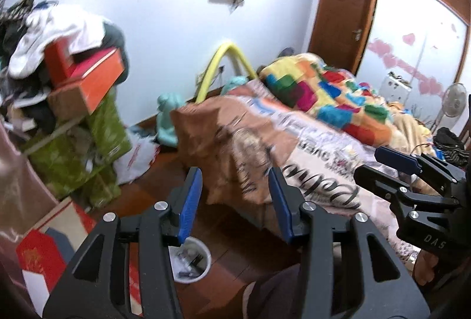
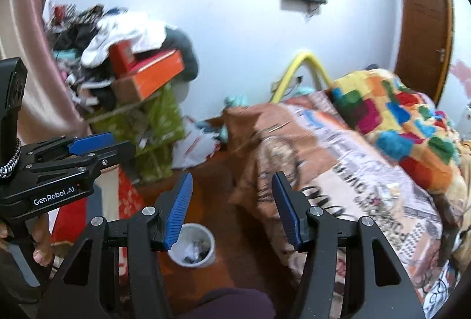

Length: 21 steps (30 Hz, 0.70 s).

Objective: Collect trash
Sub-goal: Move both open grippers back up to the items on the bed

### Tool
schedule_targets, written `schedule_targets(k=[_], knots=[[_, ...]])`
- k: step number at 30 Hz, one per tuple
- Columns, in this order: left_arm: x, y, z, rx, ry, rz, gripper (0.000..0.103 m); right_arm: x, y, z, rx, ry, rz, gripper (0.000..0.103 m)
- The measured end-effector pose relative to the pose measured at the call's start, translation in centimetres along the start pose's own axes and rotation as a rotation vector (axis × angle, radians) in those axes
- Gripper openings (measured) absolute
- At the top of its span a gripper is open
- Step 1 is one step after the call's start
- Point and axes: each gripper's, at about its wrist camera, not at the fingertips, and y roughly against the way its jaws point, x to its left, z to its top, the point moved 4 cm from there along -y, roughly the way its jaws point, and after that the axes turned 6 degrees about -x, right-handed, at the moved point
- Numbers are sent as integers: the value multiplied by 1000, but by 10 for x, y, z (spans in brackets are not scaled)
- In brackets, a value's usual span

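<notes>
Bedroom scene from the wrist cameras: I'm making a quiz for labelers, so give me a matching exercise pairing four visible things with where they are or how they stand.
Things:
1. White bin
2. Patchwork blanket
3. Orange box
4. Left tongs

Places or states:
A. On the cluttered shelf, under white clothes
B. On the wooden floor beside the bed, scraps inside
C. Open, nothing between them
D. Piled on top of the bed

Pairs: 1-B, 2-D, 3-A, 4-C
</notes>
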Motion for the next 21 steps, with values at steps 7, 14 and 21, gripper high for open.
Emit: schedule_targets(k=[7,14,21], knots=[[-64,-6,25,-62,-53,-81,47,-52,39,12,-88,-34,-123,52],[-136,-28,44,-76,-115,-176,49,-110,63,14,-141,-100,-241,53],[-196,-63,48,-54,-175,-259,54,-175,62,3,-124,-182,-344,53]])
